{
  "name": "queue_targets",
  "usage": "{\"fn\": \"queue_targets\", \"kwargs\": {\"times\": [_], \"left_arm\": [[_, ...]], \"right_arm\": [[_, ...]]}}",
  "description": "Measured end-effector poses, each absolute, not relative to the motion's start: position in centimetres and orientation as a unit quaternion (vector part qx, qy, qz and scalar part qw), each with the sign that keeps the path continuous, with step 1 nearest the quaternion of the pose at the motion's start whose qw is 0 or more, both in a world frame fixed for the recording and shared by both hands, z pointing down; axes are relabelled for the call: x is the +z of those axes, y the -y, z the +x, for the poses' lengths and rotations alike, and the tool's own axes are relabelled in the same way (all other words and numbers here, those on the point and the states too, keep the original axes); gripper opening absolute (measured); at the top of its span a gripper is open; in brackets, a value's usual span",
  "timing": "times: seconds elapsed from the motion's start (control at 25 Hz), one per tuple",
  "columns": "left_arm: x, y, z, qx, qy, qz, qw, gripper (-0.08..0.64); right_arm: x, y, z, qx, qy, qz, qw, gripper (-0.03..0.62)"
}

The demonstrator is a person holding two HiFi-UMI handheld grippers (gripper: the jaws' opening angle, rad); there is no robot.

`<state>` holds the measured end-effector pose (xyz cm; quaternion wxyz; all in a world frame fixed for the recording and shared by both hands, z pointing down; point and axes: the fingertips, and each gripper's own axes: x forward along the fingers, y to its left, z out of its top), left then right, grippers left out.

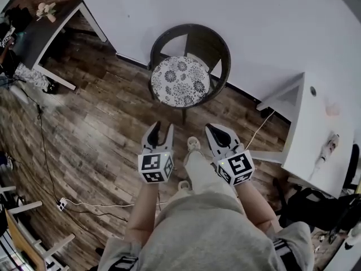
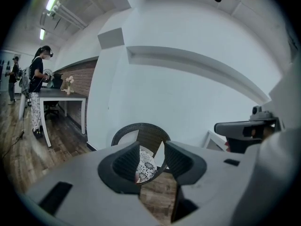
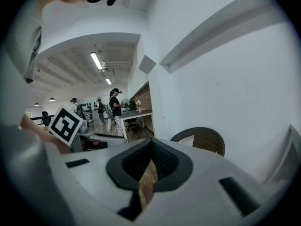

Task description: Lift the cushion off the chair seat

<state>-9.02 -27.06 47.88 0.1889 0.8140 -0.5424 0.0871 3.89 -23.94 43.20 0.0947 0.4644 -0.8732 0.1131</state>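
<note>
Cushion (image 1: 180,81): round and white, covered in dark floral medallions. It lies flat on the seat of the dark wicker chair (image 1: 219,45) and fills the seat almost to its rim. The chair's curved back stands against the white wall (image 1: 254,16). In your left gripper view the cushion shows through the gap between the jaws, well ahead of them.

Around it, from the left: a person (image 1: 8,44) stands by a dark-topped table (image 1: 48,35) with white legs, which has a small bunch of pale flowers (image 1: 46,8) on it. A thin cable (image 1: 44,145) trails across the wood plank floor (image 1: 101,123) to a power strip (image 1: 61,205). That floor runs from your feet up to the chair's legs. Right of the chair, a white cord (image 1: 260,126) drops from the wall beside a white desk (image 1: 316,134).

Your left gripper (image 1: 157,135) hangs above the floor short of the chair. It points toward the chair's left side and tips slightly downward. Its jaws stand apart with nothing between them. Your shoe (image 1: 193,144) shows between the two grippers. Your right gripper (image 1: 216,134) sits level with the left one and near it, aimed toward the chair's right side. Its jaw tips meet, closed on nothing. Neither gripper touches the cushion or the chair.
</note>
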Motion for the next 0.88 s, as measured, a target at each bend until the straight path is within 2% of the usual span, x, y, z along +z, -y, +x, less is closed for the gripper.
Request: {"fn": "queue_targets", "kwargs": {"times": [0.88], "left_arm": [[72.9,41.3,-5.8,0.215,0.518,0.78,0.276,0.156]], "right_arm": [[58.1,37.3,4.5,0.197,0.87,0.429,0.141,0.0]]}}
